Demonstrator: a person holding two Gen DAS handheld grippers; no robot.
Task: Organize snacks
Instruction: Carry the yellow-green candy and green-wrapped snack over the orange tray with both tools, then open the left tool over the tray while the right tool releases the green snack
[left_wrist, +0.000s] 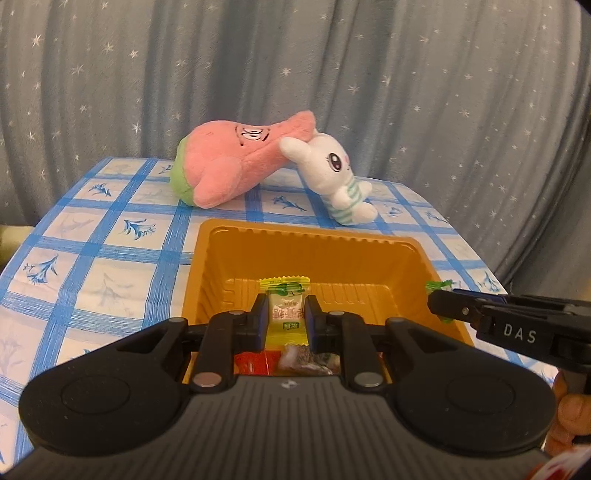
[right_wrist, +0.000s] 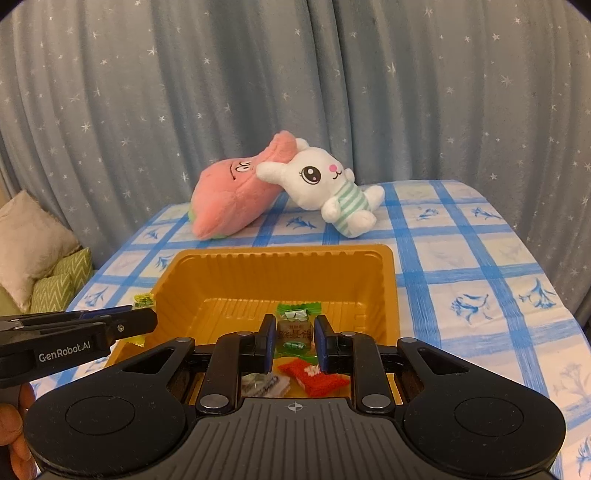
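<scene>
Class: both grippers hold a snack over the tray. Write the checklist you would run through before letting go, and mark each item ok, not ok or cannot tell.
1. Left gripper shut on yellow snack: ok.
2. Right gripper shut on green snack: ok.
3. Both snacks above the tray: ok.
4. Free floor in the tray: ok, the far half is bare.
5. Grippers apart from each other: ok.
6. Plush toys clear of the tray: ok.

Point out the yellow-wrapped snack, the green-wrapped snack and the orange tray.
yellow-wrapped snack (left_wrist: 283, 308), left wrist view, middle of the wrapper between the pads
green-wrapped snack (right_wrist: 294, 328), right wrist view, brown label panel
orange tray (left_wrist: 314, 234), left wrist view, far rim
</scene>
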